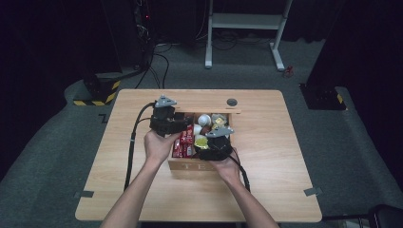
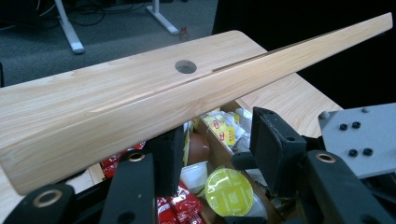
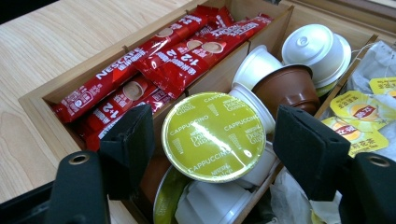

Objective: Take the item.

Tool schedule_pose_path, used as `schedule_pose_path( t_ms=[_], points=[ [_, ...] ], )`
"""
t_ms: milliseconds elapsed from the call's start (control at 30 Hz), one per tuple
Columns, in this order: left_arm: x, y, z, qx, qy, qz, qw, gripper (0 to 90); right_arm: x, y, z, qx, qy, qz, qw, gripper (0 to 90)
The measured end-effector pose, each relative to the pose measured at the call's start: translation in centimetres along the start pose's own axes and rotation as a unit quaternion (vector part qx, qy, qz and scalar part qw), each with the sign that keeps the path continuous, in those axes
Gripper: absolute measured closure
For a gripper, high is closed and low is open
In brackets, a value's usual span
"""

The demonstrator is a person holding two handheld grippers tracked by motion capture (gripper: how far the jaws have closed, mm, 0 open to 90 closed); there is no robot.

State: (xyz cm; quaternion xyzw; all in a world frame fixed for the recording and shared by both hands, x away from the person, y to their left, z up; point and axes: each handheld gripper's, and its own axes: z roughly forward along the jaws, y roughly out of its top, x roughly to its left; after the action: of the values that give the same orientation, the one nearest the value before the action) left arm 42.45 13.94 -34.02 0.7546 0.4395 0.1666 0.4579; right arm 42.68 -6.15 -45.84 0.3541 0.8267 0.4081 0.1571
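Between right hand-held gripper (image 3: 212, 154) parted jaws: cappuccino capsule (image 3: 214, 136), untouched.

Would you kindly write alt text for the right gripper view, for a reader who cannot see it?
A green-lidded cappuccino capsule lies between the open jaws of the right hand-held gripper, untouched, atop other capsules in a wooden box. Red Nescafe sachets fill the left compartment; yellow tea bags lie at the right.
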Motion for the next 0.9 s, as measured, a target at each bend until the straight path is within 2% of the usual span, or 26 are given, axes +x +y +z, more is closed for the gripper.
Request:
schedule_pose_path(
  t_ms=[267,333,400,533,600,700,733,900],
  points=[
    [0.1,0.0,-0.1,0.0,-0.007,0.001,1.0,54.5,0.4,0.1,0.5,0.015,-0.018,-0.001,0.9997,33.2],
    [0.1,0.0,0.0,-0.001,-0.006,0.001,1.0,54.5,0.6,0.0,0.8,0.02,-0.021,-0.007,0.9996,35.4],
    [0.1,0.0,-0.1,0.0,-0.007,0.001,1.0,54.5,0.8,0.0,1.0,0.024,-0.034,-0.016,0.999,37.5],
    [0.1,-0.1,-0.1,0.001,-0.005,0.003,1.0,54.5,0.8,0.0,1.0,0.023,-0.035,-0.015,0.999,38.0],
    [0.1,-0.1,-0.1,0.001,-0.004,0.004,1.0,54.6,0.8,0.0,0.9,0.015,-0.037,-0.019,0.999,38.1],
    [0.1,-0.1,-0.1,-0.001,-0.003,0.003,1.0,54.7,1.0,0.2,0.2,0.003,-0.033,-0.012,0.9994,38.1],
    [0.1,-0.1,0.0,-0.001,-0.003,0.002,1.0,54.4,0.9,0.3,-0.1,-0.003,-0.033,-0.016,0.9993,38.1],
    [0.0,-0.1,0.0,-0.002,-0.002,0.003,1.0,54.4,0.2,0.4,-1.6,-0.017,-0.035,-0.005,0.9992,38.2]
  ],
)
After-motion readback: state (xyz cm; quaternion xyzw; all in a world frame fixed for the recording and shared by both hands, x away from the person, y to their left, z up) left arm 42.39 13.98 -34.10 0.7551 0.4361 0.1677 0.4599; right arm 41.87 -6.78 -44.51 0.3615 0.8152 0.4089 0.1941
